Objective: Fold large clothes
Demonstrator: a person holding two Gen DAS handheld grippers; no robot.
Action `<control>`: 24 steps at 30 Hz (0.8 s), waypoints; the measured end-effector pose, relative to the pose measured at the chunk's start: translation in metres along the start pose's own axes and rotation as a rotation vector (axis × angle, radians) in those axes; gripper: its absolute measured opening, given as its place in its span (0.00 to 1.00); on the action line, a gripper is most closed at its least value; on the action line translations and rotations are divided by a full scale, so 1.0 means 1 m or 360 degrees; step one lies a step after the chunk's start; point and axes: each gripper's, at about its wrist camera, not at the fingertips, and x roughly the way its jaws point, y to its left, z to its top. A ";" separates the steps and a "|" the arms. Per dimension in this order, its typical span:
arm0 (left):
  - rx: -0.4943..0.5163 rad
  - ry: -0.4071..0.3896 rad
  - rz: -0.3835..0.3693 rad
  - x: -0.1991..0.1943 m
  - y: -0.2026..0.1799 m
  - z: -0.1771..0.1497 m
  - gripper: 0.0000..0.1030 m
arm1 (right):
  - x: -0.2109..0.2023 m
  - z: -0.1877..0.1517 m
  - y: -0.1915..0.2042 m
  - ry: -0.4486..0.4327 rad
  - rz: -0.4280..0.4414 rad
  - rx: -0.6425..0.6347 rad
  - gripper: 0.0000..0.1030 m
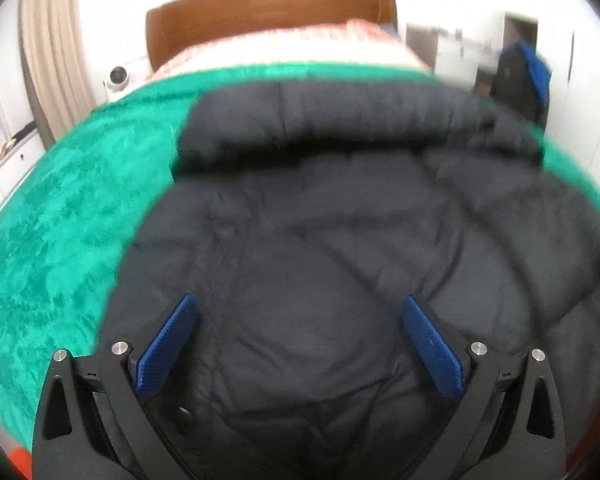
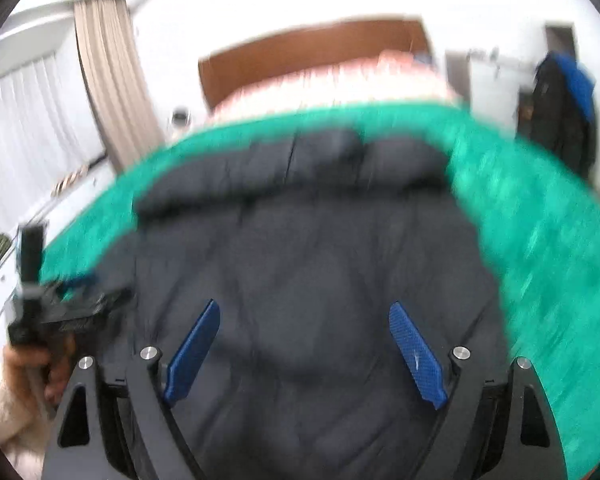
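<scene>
Dark puffy jacket spread flat on the green blanket.
Left gripper and right gripper both hang over its near part, jaws wide apart, nothing clamped.

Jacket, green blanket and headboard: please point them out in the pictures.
Jacket (image 1: pixel 340 240), left wrist view, on its quilted middle.
Green blanket (image 1: pixel 60 220), left wrist view, on the bare part beside the jacket.
Headboard (image 1: pixel 260 12), left wrist view, on its wooden face.
</scene>
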 end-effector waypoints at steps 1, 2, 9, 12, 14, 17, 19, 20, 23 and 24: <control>-0.0037 -0.0062 -0.0012 -0.007 0.006 0.008 1.00 | -0.002 0.010 -0.004 -0.0056 -0.0005 -0.0001 0.92; -0.0065 -0.0107 -0.0014 -0.015 0.008 0.016 1.00 | 0.001 0.019 -0.011 -0.0110 0.0007 0.0009 0.93; -0.0129 -0.0061 -0.0044 0.037 0.048 -0.016 1.00 | 0.076 -0.021 -0.078 -0.0093 0.0065 0.0245 0.92; -0.0172 -0.0105 -0.0064 0.031 0.055 -0.019 1.00 | 0.072 -0.024 -0.077 -0.0159 0.0079 0.0244 0.92; -0.0163 -0.0124 -0.0059 0.031 0.053 -0.021 1.00 | 0.074 -0.026 -0.075 -0.0161 0.0078 0.0230 0.92; -0.0165 -0.0128 -0.0064 0.031 0.052 -0.021 1.00 | 0.077 -0.025 -0.076 -0.0163 0.0081 0.0229 0.92; -0.0170 -0.0125 -0.0068 0.031 0.053 -0.022 1.00 | 0.078 -0.026 -0.076 -0.0162 0.0076 0.0224 0.92; -0.0171 -0.0124 -0.0069 0.032 0.053 -0.022 1.00 | 0.077 -0.025 -0.078 -0.0163 0.0077 0.0224 0.92; -0.0169 -0.0112 -0.0059 0.032 0.051 -0.021 1.00 | 0.077 -0.025 -0.078 -0.0160 0.0073 0.0223 0.92; -0.0168 -0.0106 -0.0056 0.033 0.053 -0.020 1.00 | 0.076 -0.024 -0.079 -0.0156 0.0070 0.0221 0.92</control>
